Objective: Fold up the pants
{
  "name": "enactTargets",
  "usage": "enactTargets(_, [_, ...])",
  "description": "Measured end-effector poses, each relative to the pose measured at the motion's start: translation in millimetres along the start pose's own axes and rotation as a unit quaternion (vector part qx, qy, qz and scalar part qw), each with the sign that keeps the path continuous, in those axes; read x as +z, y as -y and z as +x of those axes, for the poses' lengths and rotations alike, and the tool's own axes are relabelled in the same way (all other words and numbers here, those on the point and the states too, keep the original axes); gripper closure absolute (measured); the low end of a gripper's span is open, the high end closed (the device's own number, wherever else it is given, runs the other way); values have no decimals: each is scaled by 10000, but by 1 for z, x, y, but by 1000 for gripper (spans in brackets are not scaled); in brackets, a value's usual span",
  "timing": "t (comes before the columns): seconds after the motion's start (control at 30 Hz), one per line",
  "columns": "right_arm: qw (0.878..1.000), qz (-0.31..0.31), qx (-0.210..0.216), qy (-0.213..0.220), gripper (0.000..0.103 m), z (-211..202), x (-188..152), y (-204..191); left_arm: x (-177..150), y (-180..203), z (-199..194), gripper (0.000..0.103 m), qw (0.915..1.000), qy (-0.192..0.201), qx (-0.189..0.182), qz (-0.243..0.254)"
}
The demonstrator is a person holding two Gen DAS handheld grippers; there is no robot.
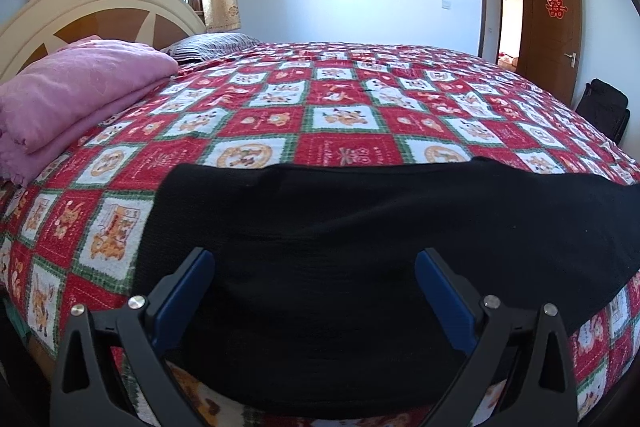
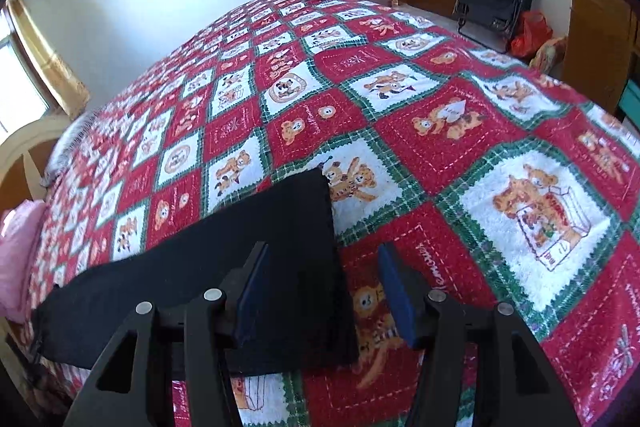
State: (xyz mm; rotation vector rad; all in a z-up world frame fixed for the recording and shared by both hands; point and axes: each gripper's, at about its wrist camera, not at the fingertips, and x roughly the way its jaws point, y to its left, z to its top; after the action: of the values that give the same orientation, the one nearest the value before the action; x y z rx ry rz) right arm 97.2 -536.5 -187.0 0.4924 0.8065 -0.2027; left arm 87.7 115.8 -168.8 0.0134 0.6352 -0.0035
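Pants [image 1: 360, 267] flat on my bedspread [image 1: 280, 107]. Left gripper [image 1: 316, 267] wide open above them; right gripper [image 2: 324, 263] half open over their end, gripping nothing.

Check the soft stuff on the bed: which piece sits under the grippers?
The black pants, spread flat along the near edge of the bedspread. The pink blanket lies folded by the headboard; the striped pillow is beyond it.

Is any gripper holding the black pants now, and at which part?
No. The left gripper and the right gripper both stand open above the pants.
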Motion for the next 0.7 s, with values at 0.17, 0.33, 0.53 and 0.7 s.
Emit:
enactTargets(0.17, [9999, -30, 124, -81, 48, -11, -5, 5, 6, -19, -5, 0, 9995, 171, 146, -227])
enactTargets(0.33, [9998, -69, 153, -105, 48, -16, -9, 7, 0, -40, 8, 0, 9980, -43, 286, -558])
enactTargets(0.53, [9993, 49, 340, -161, 48, -15, -7, 12, -12, -51, 17, 0, 9957, -136, 189, -893])
enactTargets(0.7, [9994, -127, 284, -161, 52, -12, -12, 4, -14, -49, 17, 0, 9961, -68, 223, -848])
